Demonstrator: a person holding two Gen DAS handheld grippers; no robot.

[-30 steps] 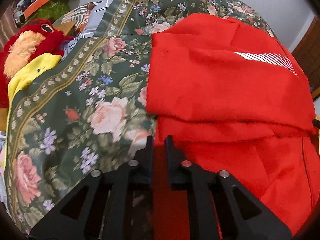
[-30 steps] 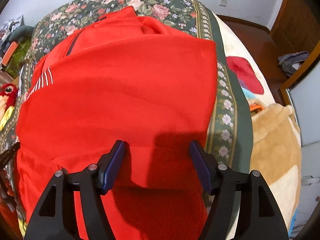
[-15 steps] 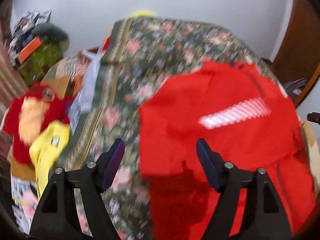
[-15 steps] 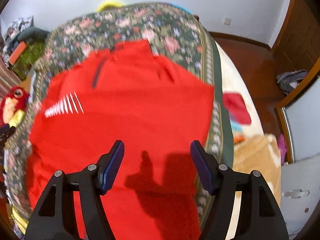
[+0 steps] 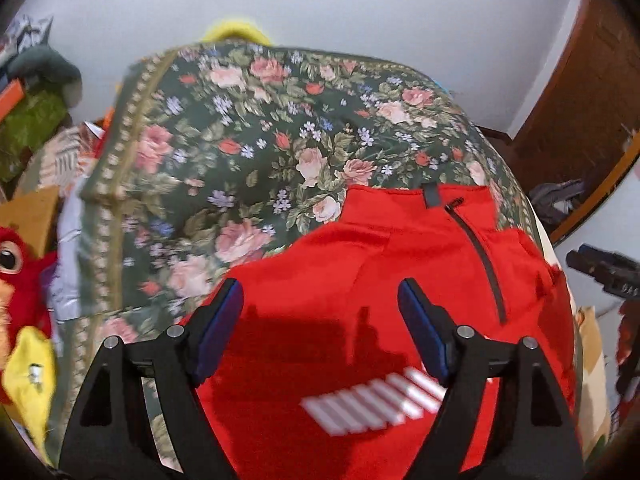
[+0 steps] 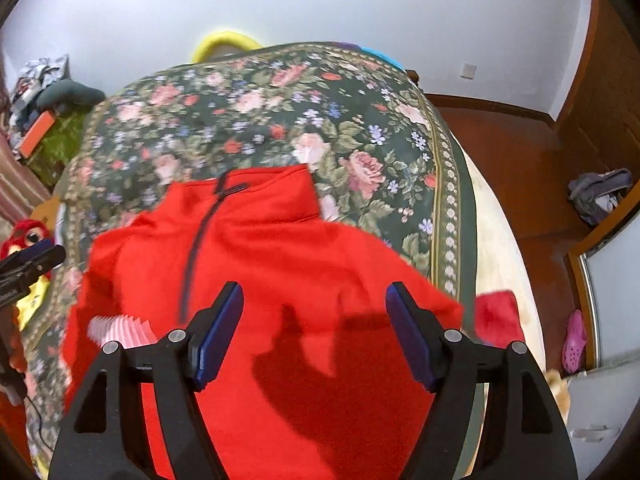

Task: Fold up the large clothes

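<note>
A red zip-neck top (image 5: 360,264) with white chest stripes lies folded on a floral bedspread (image 5: 248,152), collar toward the wall. It also shows in the right wrist view (image 6: 288,264). My left gripper (image 5: 320,312) is open and empty, raised above the top's left side. My right gripper (image 6: 314,312) is open and empty, raised above the top's right side. Each gripper casts a shadow on the red cloth. The right gripper's tip (image 5: 600,268) shows at the right edge of the left wrist view.
A red and yellow plush toy (image 5: 20,280) and clutter lie left of the bed. A cream blanket (image 6: 496,240) and a red patch (image 6: 496,316) lie on the bed's right side. Grey clothes (image 6: 600,196) and a pink shoe (image 6: 574,340) lie on the wooden floor.
My left gripper let go of the red cloth and opened. Both grippers rose and pulled back from the top, so more of the bed and wall shows now.
</note>
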